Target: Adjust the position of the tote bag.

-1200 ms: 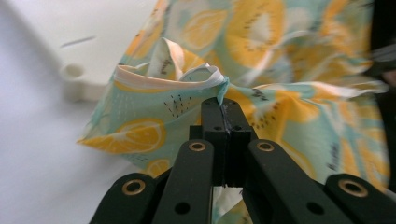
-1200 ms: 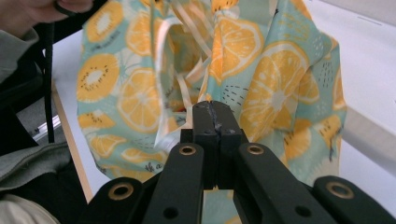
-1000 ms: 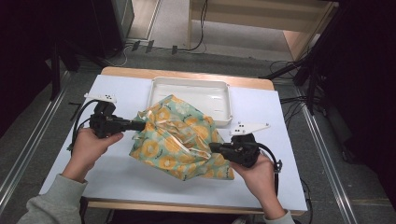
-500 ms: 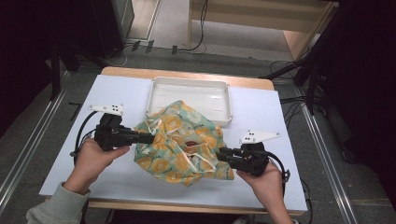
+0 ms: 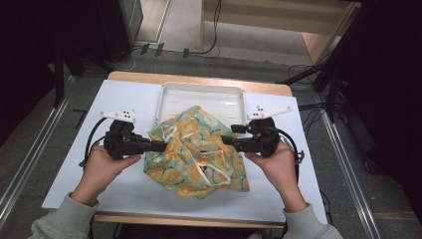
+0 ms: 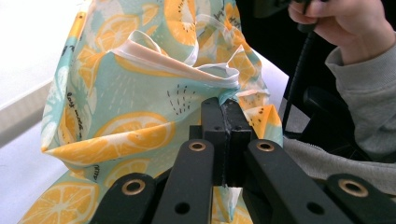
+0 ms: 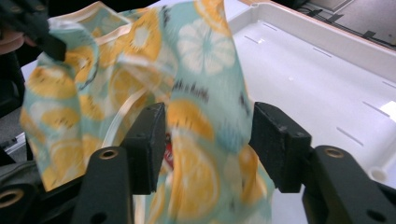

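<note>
— Two grippers at one cloth bag (image 5: 196, 149); where does it lie?
— On the white table (image 5: 124, 99), its far edge over the rim of the white tray (image 5: 199, 92).
— And the left gripper (image 5: 161, 146)?
— Clamped tight on the bag's hem.
— The right gripper (image 5: 228, 135)?
— Its jaws have just been opening; cloth hangs between them, unpinched.
— The room?
— Grey floor (image 5: 45, 149), cables (image 5: 164, 52), a wooden cabinet (image 5: 268, 20) beyond the table.
</note>
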